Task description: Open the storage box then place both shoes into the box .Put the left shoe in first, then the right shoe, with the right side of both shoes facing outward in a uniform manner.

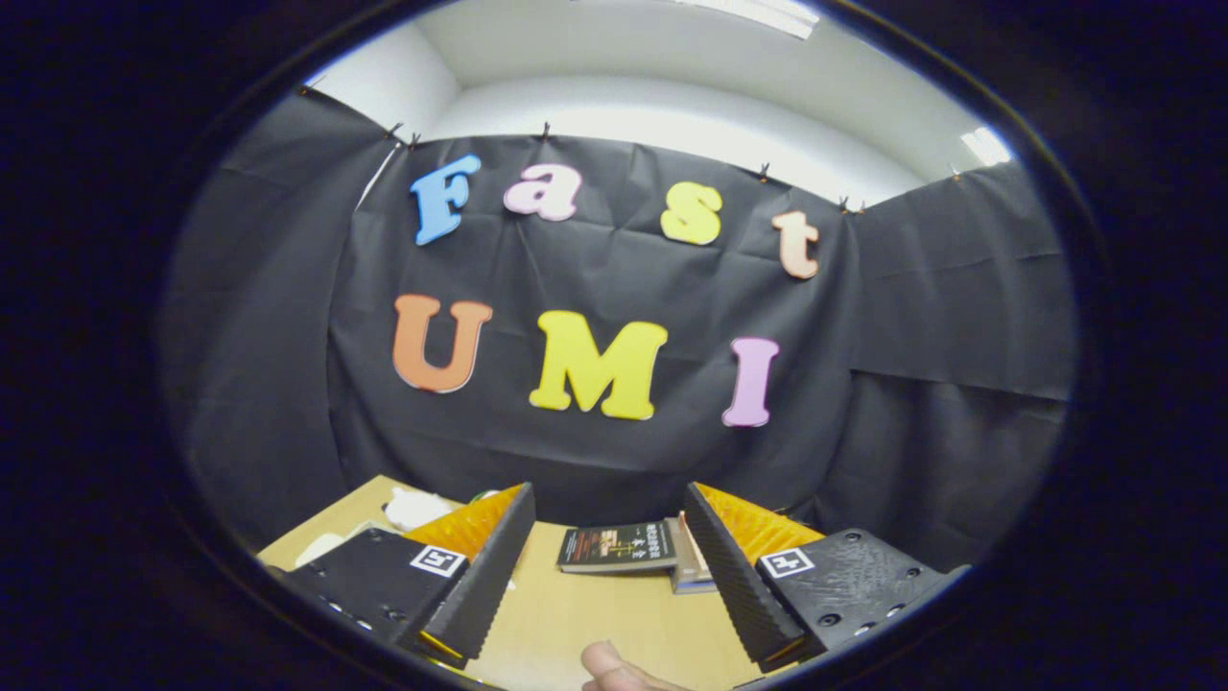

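Gripper view: gripper [608,523] fingers spread, holding nothing.

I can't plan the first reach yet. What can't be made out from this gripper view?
- White thing beyond the left finger: mostly hidden by that finger, so I can't tell what it is.
- Books ahead of the open gripper: the right finger covers one end.
- Fingertip on the table: cut off by the edge.
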Action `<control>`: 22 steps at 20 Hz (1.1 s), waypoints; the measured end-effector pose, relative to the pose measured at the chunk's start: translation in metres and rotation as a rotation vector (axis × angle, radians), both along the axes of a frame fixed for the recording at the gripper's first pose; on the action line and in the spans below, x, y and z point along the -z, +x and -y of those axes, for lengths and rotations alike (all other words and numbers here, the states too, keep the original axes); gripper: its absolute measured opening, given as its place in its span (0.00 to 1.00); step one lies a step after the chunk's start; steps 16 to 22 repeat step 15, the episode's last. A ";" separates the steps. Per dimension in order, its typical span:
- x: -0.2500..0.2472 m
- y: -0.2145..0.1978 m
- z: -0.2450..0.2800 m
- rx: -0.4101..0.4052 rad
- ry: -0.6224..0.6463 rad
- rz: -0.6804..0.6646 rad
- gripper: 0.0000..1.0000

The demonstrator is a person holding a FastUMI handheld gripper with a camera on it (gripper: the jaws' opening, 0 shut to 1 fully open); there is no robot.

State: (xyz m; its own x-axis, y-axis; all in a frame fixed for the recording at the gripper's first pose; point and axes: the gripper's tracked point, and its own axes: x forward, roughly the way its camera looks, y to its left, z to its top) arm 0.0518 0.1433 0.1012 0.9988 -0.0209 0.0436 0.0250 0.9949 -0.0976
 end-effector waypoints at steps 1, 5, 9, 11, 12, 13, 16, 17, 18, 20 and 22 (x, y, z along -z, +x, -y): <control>-0.007 -0.009 0.004 -0.007 0.029 0.041 0.95; 0.006 -0.029 0.012 -0.072 0.119 0.086 0.95; 0.019 -0.049 0.020 -0.048 0.089 0.075 0.95; 0.024 -0.052 0.018 -0.051 0.105 0.062 0.95; 0.028 -0.051 0.016 -0.059 0.120 0.049 0.95; 0.029 -0.051 0.013 -0.068 0.127 0.039 0.95; 0.033 -0.048 0.014 -0.057 0.113 0.030 0.95; 0.033 -0.048 0.014 -0.057 0.113 0.030 0.95; 0.033 -0.048 0.014 -0.057 0.113 0.030 0.95; 0.033 -0.048 0.014 -0.057 0.113 0.030 0.95; 0.033 -0.048 0.014 -0.057 0.113 0.030 0.95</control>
